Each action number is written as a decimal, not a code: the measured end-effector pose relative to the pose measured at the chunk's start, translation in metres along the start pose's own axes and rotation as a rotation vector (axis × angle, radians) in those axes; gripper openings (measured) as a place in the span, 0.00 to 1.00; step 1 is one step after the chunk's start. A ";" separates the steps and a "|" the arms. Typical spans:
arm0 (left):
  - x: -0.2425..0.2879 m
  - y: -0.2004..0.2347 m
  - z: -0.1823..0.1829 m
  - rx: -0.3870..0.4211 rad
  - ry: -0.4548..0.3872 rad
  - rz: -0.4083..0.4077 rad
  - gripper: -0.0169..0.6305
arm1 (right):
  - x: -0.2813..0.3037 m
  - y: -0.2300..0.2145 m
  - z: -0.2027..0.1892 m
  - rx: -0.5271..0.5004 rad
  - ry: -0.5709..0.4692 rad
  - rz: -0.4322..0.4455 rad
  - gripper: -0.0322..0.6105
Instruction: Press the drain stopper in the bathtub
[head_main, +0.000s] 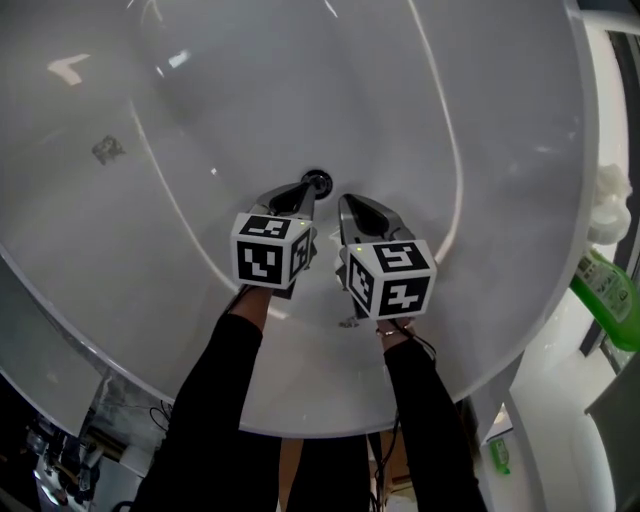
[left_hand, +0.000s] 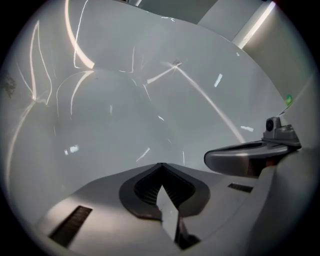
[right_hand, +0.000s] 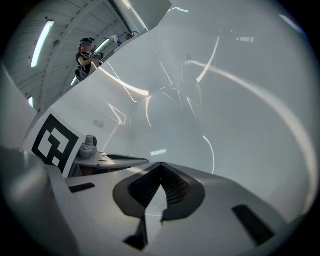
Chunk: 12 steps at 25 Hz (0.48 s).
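While the drain stopper (head_main: 318, 181) lies on the bathtub (head_main: 480, 120) floor, half hidden behind the left gripper (head_main: 303, 192), I cannot tell whether they touch. Its jaws are pressed together on nothing. Just right of the stopper, the right gripper (head_main: 347, 206) is likewise closed and empty.

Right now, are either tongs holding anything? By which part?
Nothing is held. The left tongs and right tongs are both shut and empty above the white bathtub; the round dark drain stopper is ungripped.
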<state>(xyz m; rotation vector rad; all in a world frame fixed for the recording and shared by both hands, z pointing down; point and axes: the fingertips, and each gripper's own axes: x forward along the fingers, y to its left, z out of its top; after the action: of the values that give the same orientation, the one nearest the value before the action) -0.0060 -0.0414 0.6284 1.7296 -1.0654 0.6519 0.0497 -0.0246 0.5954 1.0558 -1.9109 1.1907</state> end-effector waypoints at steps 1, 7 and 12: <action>0.002 0.001 -0.002 -0.001 0.004 0.000 0.04 | 0.001 0.000 0.000 0.000 0.001 -0.001 0.05; 0.022 0.007 -0.018 -0.023 0.030 0.006 0.04 | 0.006 -0.005 -0.007 0.018 0.006 -0.020 0.05; 0.037 0.017 -0.028 -0.051 0.050 0.016 0.04 | 0.014 -0.007 -0.014 0.019 0.022 -0.022 0.05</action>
<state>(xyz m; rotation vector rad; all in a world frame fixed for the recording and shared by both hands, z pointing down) -0.0028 -0.0315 0.6768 1.6542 -1.0533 0.6692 0.0510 -0.0175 0.6157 1.0661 -1.8702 1.2056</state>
